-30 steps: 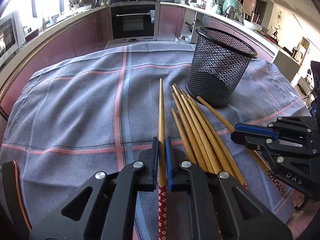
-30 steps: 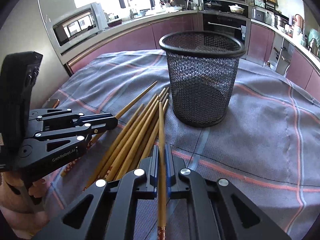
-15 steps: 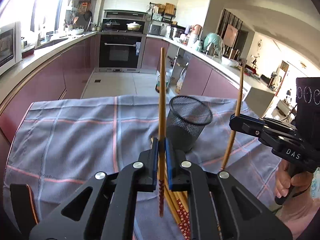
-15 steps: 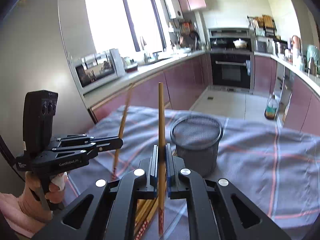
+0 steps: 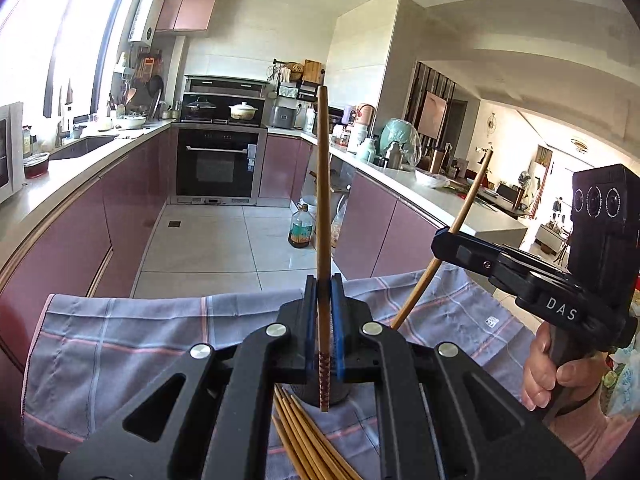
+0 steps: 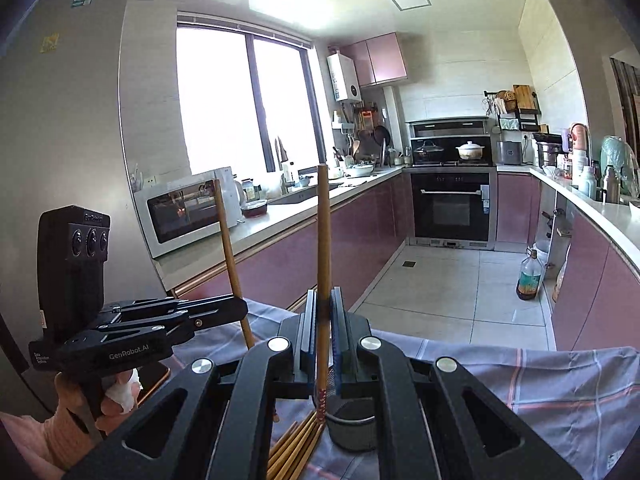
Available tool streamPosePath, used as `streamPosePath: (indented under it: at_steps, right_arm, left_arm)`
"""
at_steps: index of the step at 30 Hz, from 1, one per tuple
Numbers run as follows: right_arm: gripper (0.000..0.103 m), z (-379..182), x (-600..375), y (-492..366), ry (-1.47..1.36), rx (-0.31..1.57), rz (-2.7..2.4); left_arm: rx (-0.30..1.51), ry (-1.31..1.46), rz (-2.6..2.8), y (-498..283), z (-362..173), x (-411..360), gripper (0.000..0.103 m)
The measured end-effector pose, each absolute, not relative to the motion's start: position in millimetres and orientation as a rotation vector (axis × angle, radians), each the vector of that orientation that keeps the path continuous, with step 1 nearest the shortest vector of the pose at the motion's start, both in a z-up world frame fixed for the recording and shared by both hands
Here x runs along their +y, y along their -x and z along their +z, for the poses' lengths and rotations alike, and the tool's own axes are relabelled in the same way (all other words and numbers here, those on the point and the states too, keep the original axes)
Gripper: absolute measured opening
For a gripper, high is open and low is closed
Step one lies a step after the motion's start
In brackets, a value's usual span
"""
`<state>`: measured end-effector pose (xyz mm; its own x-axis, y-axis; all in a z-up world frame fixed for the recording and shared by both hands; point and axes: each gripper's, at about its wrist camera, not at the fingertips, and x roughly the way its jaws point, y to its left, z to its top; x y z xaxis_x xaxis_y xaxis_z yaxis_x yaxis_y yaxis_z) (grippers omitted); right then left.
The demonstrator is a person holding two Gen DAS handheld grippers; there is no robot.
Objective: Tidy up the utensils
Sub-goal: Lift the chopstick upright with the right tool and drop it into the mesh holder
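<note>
While clamped upright, slender wooden chopstick; round mesh holder.

ahead of my left claw i see a black built-in oven with a white pot above it; an oil bottle stands on the tiled floor. left of my right claw, a white microwave sits under the bright window.

left gripper jaws clamping upright chopstick, right gripper gripping another
</note>
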<state>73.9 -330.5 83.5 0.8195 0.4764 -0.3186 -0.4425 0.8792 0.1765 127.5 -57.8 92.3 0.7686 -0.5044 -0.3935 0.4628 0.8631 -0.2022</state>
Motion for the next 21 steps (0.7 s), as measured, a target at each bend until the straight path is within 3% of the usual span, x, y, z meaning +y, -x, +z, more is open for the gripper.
streamPosePath:
  at_steps: [11,21]
  right_arm:
    - [0.005,79.3,-333.9,-101.1,-0.078,0.374,0.453]
    - [0.005,38.8,-321.3,-133.0,-0.057,0.584,0.471]
  left_arm:
    - [0.430,0.095,-0.540,-149.1,121.9,-91.7,0.008]
    - [0.631,0.031,-0.550,-192.4,61.0,-119.7,0.008]
